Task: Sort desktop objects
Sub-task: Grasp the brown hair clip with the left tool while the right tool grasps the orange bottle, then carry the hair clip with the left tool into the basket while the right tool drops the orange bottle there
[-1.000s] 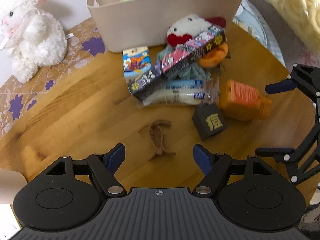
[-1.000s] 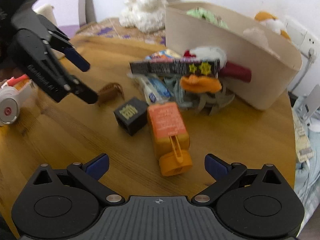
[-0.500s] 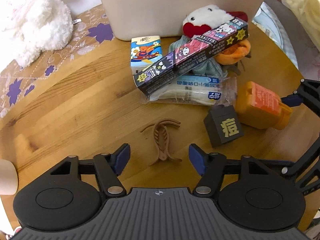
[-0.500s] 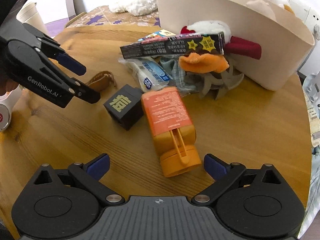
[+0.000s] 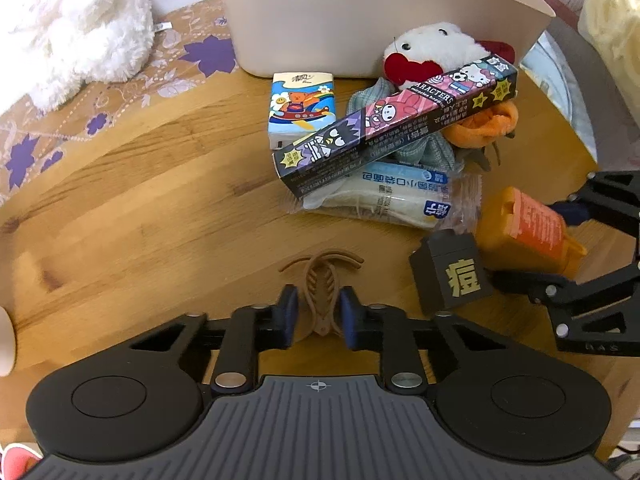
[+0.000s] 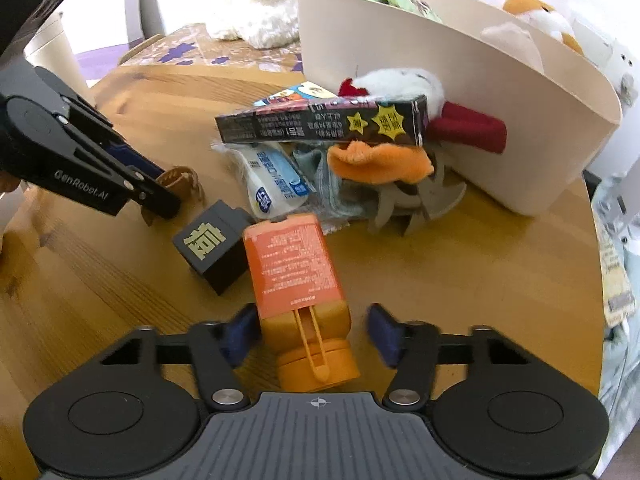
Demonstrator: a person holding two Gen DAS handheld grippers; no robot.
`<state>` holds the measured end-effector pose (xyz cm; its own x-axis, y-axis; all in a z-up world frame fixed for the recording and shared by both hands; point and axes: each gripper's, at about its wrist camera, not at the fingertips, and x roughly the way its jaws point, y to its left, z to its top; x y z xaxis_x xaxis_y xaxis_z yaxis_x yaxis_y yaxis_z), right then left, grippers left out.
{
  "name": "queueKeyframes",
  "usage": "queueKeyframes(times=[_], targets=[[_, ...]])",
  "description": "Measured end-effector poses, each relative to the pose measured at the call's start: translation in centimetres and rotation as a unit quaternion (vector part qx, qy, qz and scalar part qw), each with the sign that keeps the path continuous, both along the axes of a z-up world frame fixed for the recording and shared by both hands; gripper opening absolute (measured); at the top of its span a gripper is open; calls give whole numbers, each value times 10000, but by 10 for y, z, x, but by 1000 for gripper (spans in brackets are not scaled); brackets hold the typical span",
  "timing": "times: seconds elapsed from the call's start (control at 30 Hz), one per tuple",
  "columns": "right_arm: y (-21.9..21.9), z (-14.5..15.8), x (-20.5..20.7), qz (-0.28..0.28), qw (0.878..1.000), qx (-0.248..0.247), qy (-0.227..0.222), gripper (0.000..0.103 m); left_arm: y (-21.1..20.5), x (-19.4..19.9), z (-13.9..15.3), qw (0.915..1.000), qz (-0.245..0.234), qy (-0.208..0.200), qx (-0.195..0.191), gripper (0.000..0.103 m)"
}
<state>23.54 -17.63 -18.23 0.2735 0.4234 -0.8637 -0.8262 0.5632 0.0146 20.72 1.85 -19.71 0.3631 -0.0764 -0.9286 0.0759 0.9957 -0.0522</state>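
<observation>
Hair clip (image 5: 321, 295) lies lengthwise in the clenched left claw (image 5: 319, 315); right claw (image 6: 312, 334) gapes astride the orange bottle's (image 6: 298, 280) cap end.

The left gripper (image 5: 319, 312) has been closed onto the brown hair claw (image 5: 320, 288) at lower centre; the right gripper (image 6: 312, 334) has been narrowed around the orange bottle (image 6: 298, 280).

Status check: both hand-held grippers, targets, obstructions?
Left hand-held gripper pinching hair claw. Right open, straddling orange bottle. Black cube touching bottle.
</observation>
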Motion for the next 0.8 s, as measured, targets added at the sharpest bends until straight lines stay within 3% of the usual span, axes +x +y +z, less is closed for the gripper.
queueKeyframes(times=[0.07,0.13,0.37,0.8], targets=[[-1,2,-1,107,9999,60,14,40,1,0,0,10000,20,38,-67,19],[-2,3,-2,106,9999,61,-18,37,1,-1,0,10000,46,32,-57,19],[-10,10,-8,241,9995,188,-75,37,-2,-8,9,9998,-1,-116,-169,19],[-35,51,-6,254,9986,419,-221,36,-2,-10,42,9986,-82,-466,-248,19]])
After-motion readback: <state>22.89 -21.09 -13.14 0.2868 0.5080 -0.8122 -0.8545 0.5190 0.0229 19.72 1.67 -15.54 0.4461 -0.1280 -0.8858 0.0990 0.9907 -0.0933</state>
